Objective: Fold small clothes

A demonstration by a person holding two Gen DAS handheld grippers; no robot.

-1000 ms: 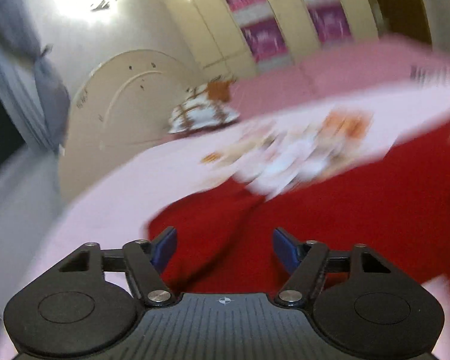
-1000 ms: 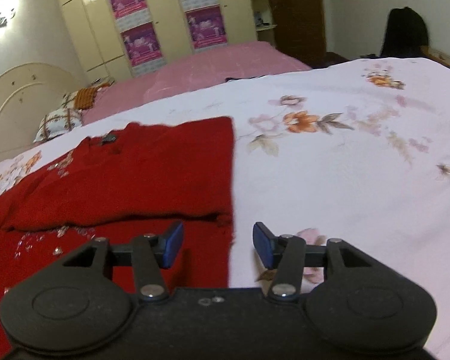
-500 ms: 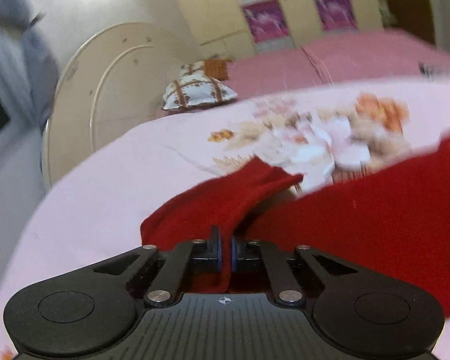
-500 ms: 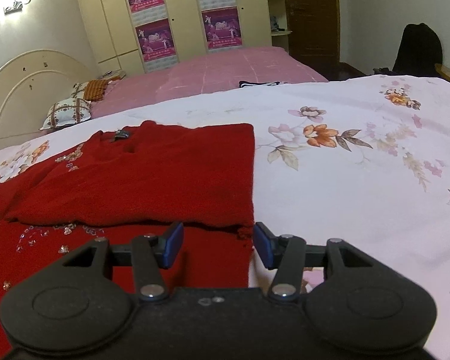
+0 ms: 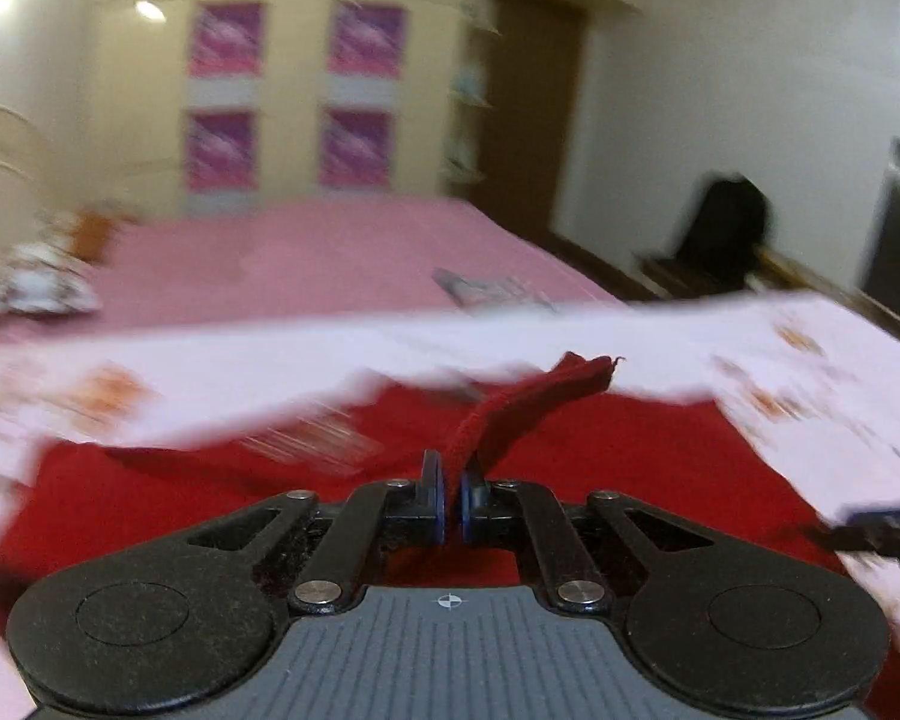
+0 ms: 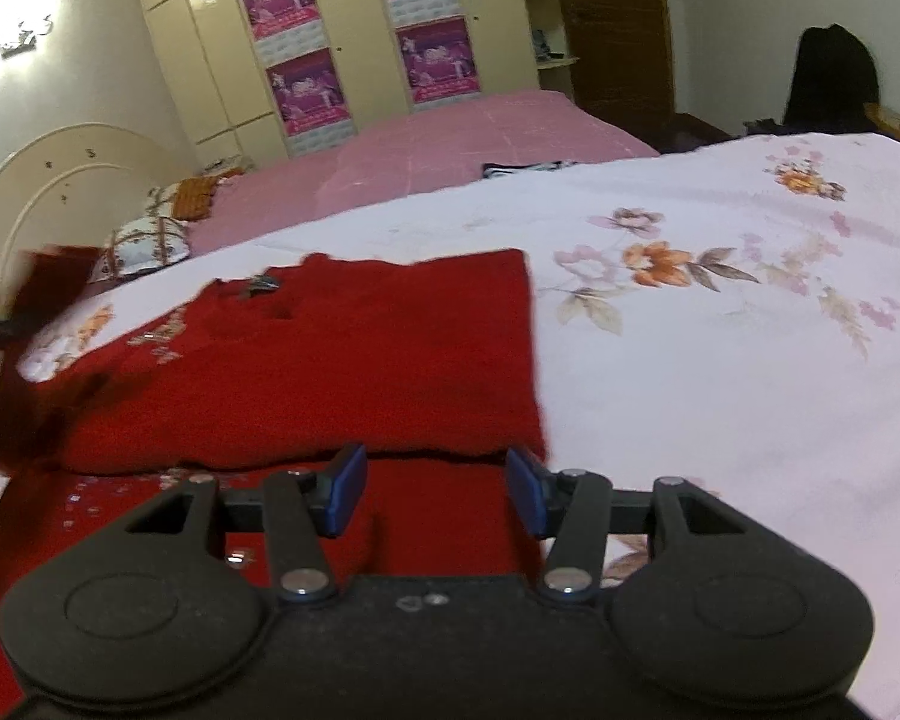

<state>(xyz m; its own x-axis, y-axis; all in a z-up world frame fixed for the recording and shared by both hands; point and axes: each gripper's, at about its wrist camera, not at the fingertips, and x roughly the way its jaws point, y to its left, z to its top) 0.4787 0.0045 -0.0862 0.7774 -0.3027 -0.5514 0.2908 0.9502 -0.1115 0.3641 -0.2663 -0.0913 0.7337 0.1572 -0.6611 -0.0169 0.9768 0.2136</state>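
Left claw [image 5: 452, 501]: blue pads pressed together on a strip of the red sweater [image 6: 354, 360], which looks like a sleeve [image 5: 528, 402]. The strip rises from between the pads and trails forward, its far end lifted above the rest of the garment. This view is heavily blurred.

Right claw [image 6: 437, 495]: jaws parted to a middling gap, nothing between the pads. It hangs low over the near right part of the sweater, just short of a folded edge that runs across the garment.

Sweater lies spread on the floral bedsheet [image 6: 720, 360]; right side folded over in a straight vertical edge, small sequin-like decorations on the near left part and by the neckline. At the far left of the right wrist view a dark red blur of raised cloth shows, with a dark shape beside it; detail cannot be told.

Beyond the sheet: pink bedcover [image 6: 450, 144], a patterned pillow [image 6: 144, 243] by a cream arched headboard [image 6: 48, 180]. Farther back, a cream wardrobe [image 6: 342, 36] with magenta posters, a brown door [image 6: 612, 18], and a black object [image 6: 834, 78] at right.
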